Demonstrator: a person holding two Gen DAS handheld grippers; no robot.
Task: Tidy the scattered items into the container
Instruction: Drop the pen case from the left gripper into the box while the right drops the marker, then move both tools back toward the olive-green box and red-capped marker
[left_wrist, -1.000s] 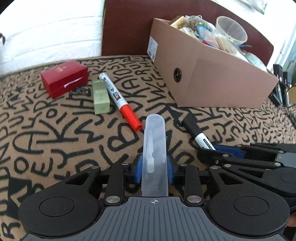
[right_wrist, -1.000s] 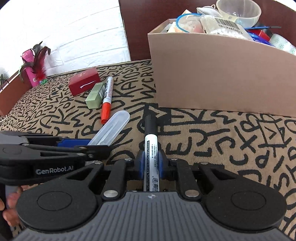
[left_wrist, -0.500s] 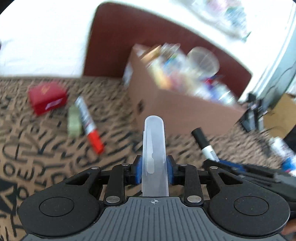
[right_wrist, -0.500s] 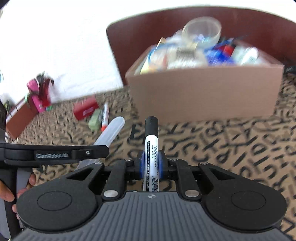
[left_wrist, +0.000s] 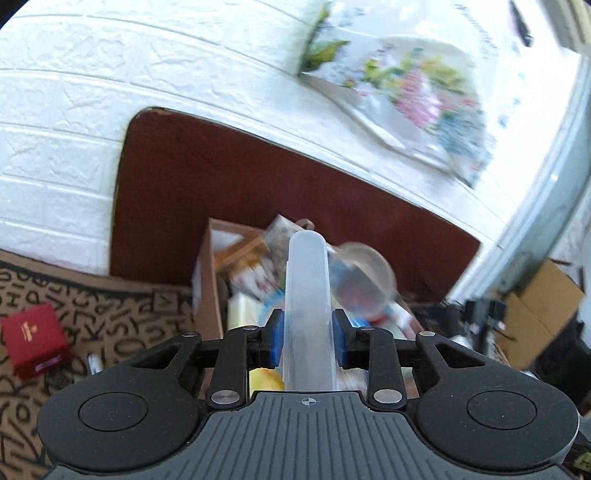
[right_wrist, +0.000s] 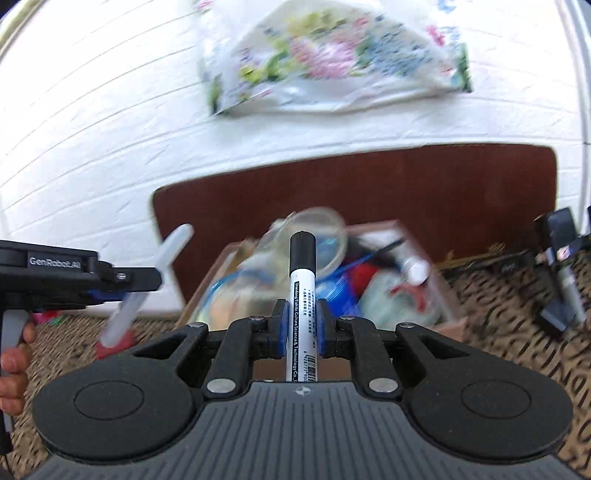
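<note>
My left gripper (left_wrist: 307, 341) is shut on a clear plastic tube case (left_wrist: 307, 295) and holds it in the air, pointing over the cardboard box (left_wrist: 207, 288). My right gripper (right_wrist: 301, 328) is shut on a black-capped white marker (right_wrist: 302, 295), raised in front of the same box (right_wrist: 448, 295), which is full of mixed items. The left gripper with the clear case (right_wrist: 147, 280) shows at the left of the right wrist view. A red box (left_wrist: 33, 338) lies on the patterned cloth at the left.
A dark red headboard (left_wrist: 258, 184) and a white brick wall (left_wrist: 74, 110) stand behind the box. A floral plastic bag (right_wrist: 332, 48) hangs on the wall. A brown carton (left_wrist: 543, 306) and dark clutter sit at the far right. The patterned cloth (right_wrist: 517, 332) spreads right of the box.
Both grippers have lifted off the cloth with their items and moved up and towards the cardboard box; the views now tilt upward to the wall.
</note>
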